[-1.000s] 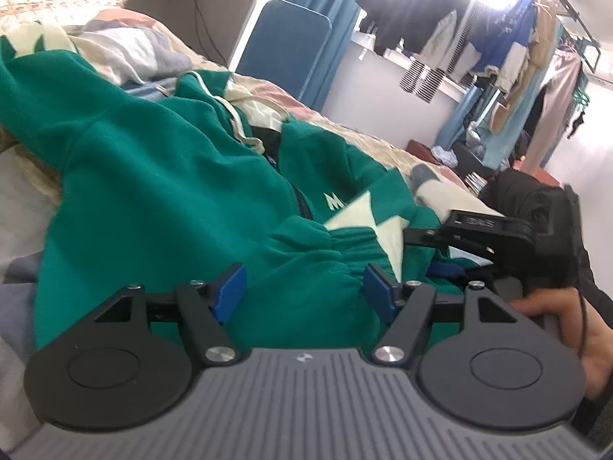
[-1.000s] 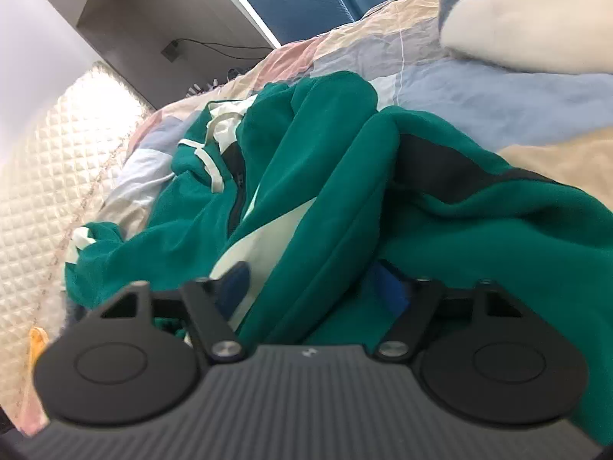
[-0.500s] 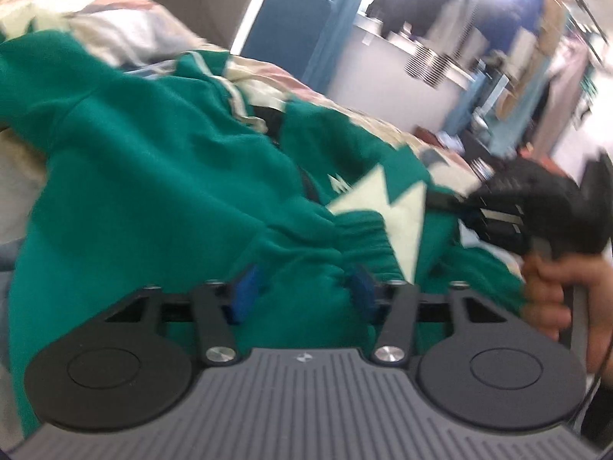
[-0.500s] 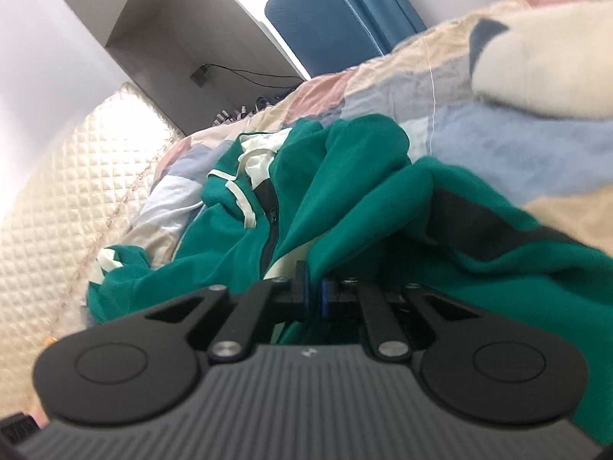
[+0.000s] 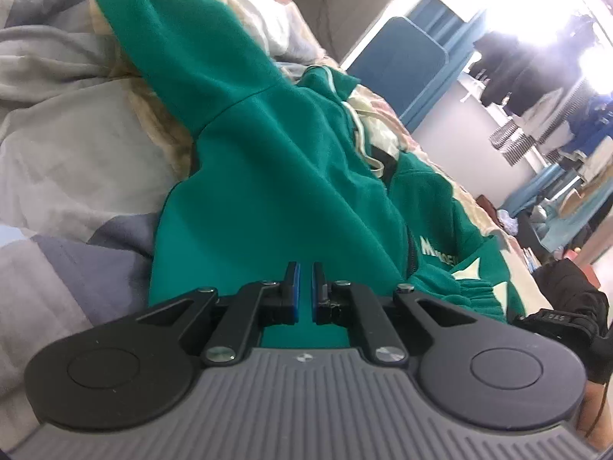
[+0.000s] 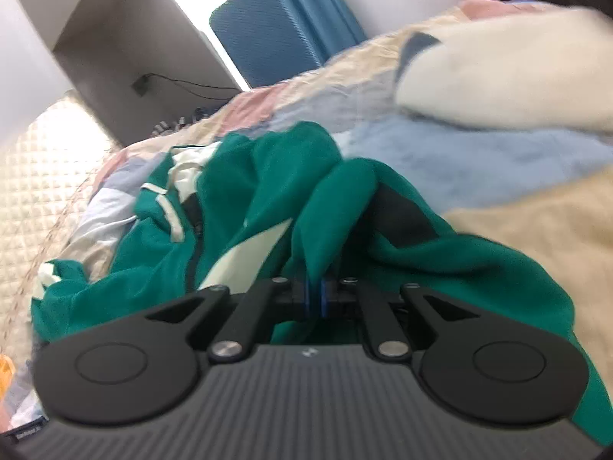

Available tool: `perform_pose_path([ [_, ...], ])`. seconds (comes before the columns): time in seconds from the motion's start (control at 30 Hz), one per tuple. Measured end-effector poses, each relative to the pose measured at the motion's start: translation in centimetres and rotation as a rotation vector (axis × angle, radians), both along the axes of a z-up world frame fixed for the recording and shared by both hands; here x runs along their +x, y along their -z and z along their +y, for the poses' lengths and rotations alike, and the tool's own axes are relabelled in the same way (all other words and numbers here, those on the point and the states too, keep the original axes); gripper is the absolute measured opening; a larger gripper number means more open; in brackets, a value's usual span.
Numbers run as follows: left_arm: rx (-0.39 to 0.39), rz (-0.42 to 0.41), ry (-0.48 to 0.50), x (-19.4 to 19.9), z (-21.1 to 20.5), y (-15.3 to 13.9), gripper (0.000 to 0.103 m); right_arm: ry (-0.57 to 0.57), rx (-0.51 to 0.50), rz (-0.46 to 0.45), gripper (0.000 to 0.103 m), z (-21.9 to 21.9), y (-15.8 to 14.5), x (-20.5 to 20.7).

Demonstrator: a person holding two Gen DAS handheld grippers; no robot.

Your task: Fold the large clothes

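The left gripper (image 5: 304,287) is seen with its blue pads (image 5: 293,287) drawn nearly together, a narrow slit left between them; green fabric fills the view behind that slit, but whether any of it is pinched cannot be told. The right gripper (image 6: 315,297) is pressed together on a raised fold of the green hoodie (image 6: 325,199), the cloth being drawn up into a peak between its pads (image 6: 325,297).

The hoodie (image 5: 276,176) is spread across the patchwork quilt (image 5: 57,161) of the bed. In the left wrist view, its hem is found under the gripper, its hood is laid towards the head end of the bed, and white lettering is carried on its chest. A cream star patch and a gathered cuff are noted at the right side. In the right wrist view, a cream drawstring and a dark zip line are seen among the crumpled folds.

A cream cushion (image 6: 509,73) is found on the quilt (image 6: 479,153) beyond the hoodie. A blue chair (image 6: 264,27) is stood past the far edge of the bed. Hanging clothes (image 5: 536,88) are observed in the background.
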State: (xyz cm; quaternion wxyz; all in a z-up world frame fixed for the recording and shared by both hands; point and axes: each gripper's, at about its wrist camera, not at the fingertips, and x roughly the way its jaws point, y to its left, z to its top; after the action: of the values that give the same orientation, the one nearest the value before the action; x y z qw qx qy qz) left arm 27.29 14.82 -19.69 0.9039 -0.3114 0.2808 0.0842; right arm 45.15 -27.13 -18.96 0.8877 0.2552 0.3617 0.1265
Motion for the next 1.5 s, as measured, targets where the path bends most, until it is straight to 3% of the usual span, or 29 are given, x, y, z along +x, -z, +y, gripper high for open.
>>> perform_pose_path([
  [0.1, 0.055, -0.035, 0.043, -0.4, -0.9, -0.4, 0.007, -0.008, 0.016, 0.023, 0.008, -0.1, 0.0, -0.3],
  [0.3, 0.118, -0.109, 0.143, -0.9, -3.1, -1.5, 0.010, -0.058, -0.006, -0.038, 0.009, -0.3, -1.3, -2.0],
  [0.37, 0.107, -0.148, 0.164, -1.6, -3.6, -2.3, 0.024, -0.062, 0.019, -0.038, 0.009, -0.9, -1.3, -2.2],
  [0.43, 0.127, -0.196, 0.204, -2.2, -4.6, -3.0, 0.052, -0.058, 0.054, -0.027, 0.009, -1.2, -1.4, -2.1],
  [0.63, 0.198, -0.249, 0.349, -1.4, -9.3, -3.2, 0.064, -0.047, 0.102, -0.008, 0.009, -1.2, -1.0, -1.7],
  [0.73, 0.331, -0.268, 0.383, -1.2, -12.4, -3.1, 0.066, -0.051, 0.127, 0.009, 0.008, -1.5, -0.4, -1.5],
  [0.8, 0.438, -0.225, 0.356, -0.3, -14.1, -2.5, 0.066, -0.056, 0.129, 0.012, 0.008, -1.5, -0.1, -1.3],
  [0.9, 0.486, -0.194, 0.361, 0.5, -15.2, -1.6, 0.066, -0.060, 0.148, 0.014, 0.008, -1.6, 0.4, -1.1],
  [0.97, 0.502, -0.160, 0.360, 1.0, -15.4, -1.2, 0.062, -0.064, 0.167, 0.007, 0.009, -1.5, 0.6, -1.0],
  [1.07, 0.482, -0.146, 0.332, 1.0, -14.3, -1.3, 0.041, -0.076, 0.175, 0.001, 0.012, -1.4, 0.8, -0.6],
  [1.13, 0.454, -0.150, 0.296, 0.6, -13.0, -1.9, 0.020, -0.074, 0.187, 0.006, 0.023, -1.5, 1.0, -0.3],
  [1.2, 0.425, -0.163, 0.248, -0.6, -11.6, -2.8, 0.018, -0.064, 0.250, -0.002, 0.066, -2.0, 1.3, -0.1],
  [1.3, 0.351, -0.166, 0.151, -2.0, -8.9, -3.7, 0.014, -0.067, 0.329, -0.001, 0.074, -2.3, 1.5, 1.0],
  [1.37, 0.313, -0.159, 0.067, -3.0, -7.0, -4.0, 0.003, -0.058, 0.308, 0.006, 0.076, -2.1, 1.4, 2.3],
  [1.5, 0.237, -0.100, -0.085, -4.6, -3.4, -3.7, 0.002, -0.047, 0.335, 0.069, 0.082, -1.0, 2.3, 6.1],
])
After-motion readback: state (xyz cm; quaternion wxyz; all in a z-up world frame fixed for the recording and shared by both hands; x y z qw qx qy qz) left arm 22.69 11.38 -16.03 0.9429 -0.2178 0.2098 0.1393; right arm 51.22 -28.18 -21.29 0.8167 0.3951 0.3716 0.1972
